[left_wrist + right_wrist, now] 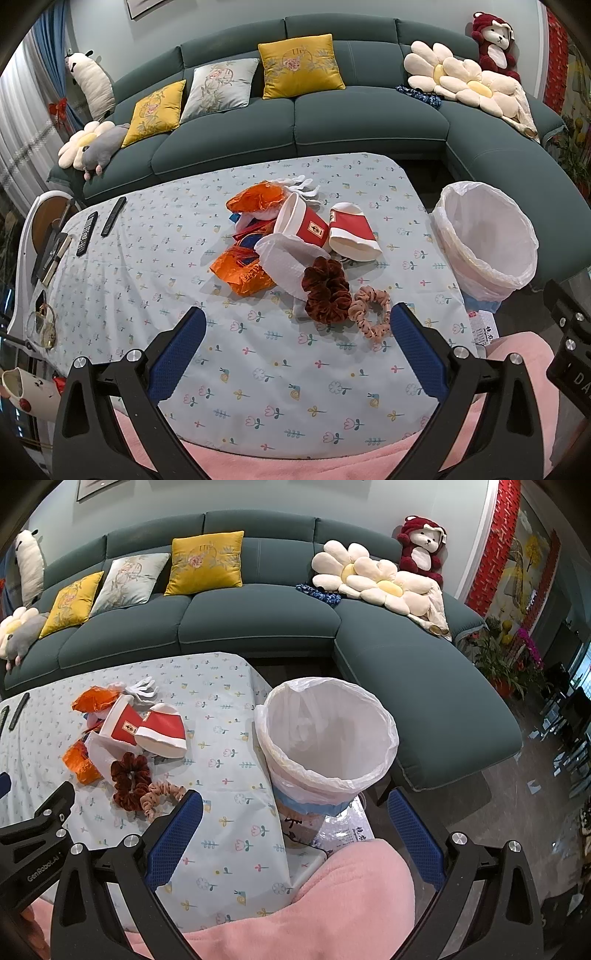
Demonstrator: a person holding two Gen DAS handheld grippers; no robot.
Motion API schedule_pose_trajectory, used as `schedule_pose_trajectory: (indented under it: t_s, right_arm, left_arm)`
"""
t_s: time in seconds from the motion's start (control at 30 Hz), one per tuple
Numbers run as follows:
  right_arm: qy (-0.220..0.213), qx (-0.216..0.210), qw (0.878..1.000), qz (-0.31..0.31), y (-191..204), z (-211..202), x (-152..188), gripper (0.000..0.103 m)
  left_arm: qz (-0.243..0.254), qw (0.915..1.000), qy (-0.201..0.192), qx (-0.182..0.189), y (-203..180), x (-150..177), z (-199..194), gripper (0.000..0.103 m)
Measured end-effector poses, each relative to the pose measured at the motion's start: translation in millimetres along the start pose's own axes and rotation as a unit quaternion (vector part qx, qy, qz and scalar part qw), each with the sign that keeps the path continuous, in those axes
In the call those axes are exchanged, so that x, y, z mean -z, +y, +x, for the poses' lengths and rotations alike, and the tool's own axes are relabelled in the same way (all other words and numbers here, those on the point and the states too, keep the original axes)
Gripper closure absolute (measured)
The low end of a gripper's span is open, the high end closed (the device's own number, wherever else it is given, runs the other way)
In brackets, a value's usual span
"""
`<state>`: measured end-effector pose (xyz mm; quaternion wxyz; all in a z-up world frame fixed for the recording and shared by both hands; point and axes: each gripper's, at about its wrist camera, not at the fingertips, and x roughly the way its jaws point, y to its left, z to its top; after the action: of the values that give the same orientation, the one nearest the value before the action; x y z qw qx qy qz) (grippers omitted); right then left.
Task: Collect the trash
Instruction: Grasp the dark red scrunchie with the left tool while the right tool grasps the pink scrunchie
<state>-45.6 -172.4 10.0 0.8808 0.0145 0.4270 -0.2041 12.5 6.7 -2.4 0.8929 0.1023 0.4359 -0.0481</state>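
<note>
tabletop, left to right: orange wrapper, white napkin, two tipped red cups, then the lined bin just beside the edge. advise taking loose litter first, leaving the scrunchies. left gripper and right gripper: jaws wide, empty, touching nothing.

It was a home living room, shown by the teal sectional sofa with embroidered cushions, plush toys, and a cloth-covered coffee table.
</note>
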Motion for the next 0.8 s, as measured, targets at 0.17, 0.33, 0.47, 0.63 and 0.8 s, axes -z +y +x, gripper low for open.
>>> schedule_pose_trajectory:
  t_s: [0.17,0.33,0.47,0.63,0.8]
  right_arm:
    - [-0.001,0.001,1.0,0.001,-0.1,-0.3,0.4,0.007]
    - [-0.008,-0.001,1.0,0.002,0.3,1.9,-2.6,0.007]
    - [-0.012,-0.008,1.0,0.0,5.2,9.1,-1.4,0.007]
    - [0.0,-0.033,0.999,-0.001,18.8,24.4,3.8,0.007]
    - [0.014,-0.051,0.999,-0.012,37.8,44.5,5.3,0.007]
  left_arm:
    - [-0.003,1.0,-0.001,0.001,0.4,-0.2,0.6,0.008]
    - [-0.021,0.9997,0.002,0.008,8.4,-2.5,10.2,0.008]
    - [-0.025,0.9996,0.008,0.008,18.1,1.0,21.4,0.008]
    - [-0.028,0.9993,0.01,0.021,33.6,4.6,32.4,0.008]
    - [-0.053,0.9982,0.02,0.021,50.9,6.2,47.0,0.007]
